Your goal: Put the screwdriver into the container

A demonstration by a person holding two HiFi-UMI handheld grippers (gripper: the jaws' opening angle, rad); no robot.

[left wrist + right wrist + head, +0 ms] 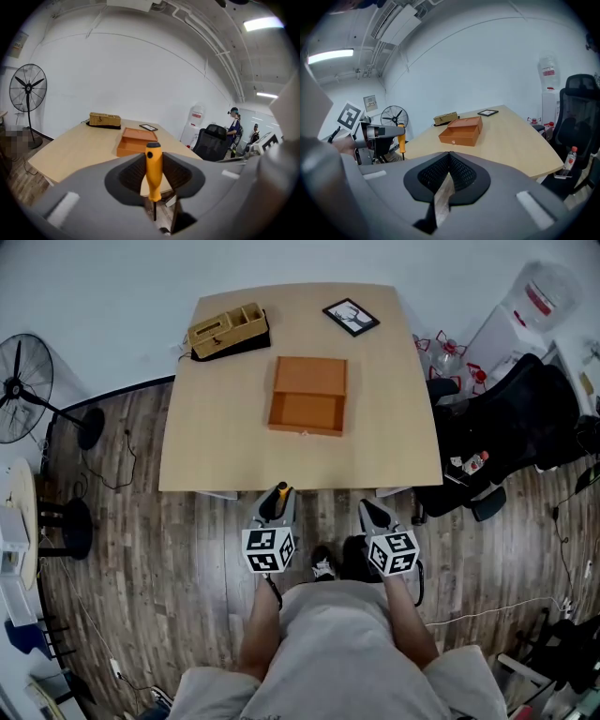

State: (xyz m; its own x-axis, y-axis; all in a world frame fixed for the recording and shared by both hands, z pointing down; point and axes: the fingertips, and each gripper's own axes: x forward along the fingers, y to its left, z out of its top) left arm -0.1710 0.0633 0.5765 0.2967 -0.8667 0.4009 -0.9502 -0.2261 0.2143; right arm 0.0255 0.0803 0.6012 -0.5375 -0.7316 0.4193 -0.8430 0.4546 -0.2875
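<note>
My left gripper point(153, 174) is shut on a screwdriver point(153, 171) with an orange handle, held upright with the black shaft pointing down. In the head view the left gripper point(276, 505) and the screwdriver point(280, 495) hang just short of the table's near edge. The same screwdriver point(401, 139) shows at the left of the right gripper view. An open orange box point(307, 396) lies in the middle of the table point(216, 437), also visible as the orange box point(136, 141) and the orange box point(462, 131). My right gripper point(373, 514) is shut with nothing between its jaws.
A wicker box point(227, 330) sits at the table's far left corner and a framed picture point(351, 316) at the far right. A black office chair point(506, 442) stands right of the table, a fan point(23, 390) to its left, a water dispenser point(525, 310) at the back right.
</note>
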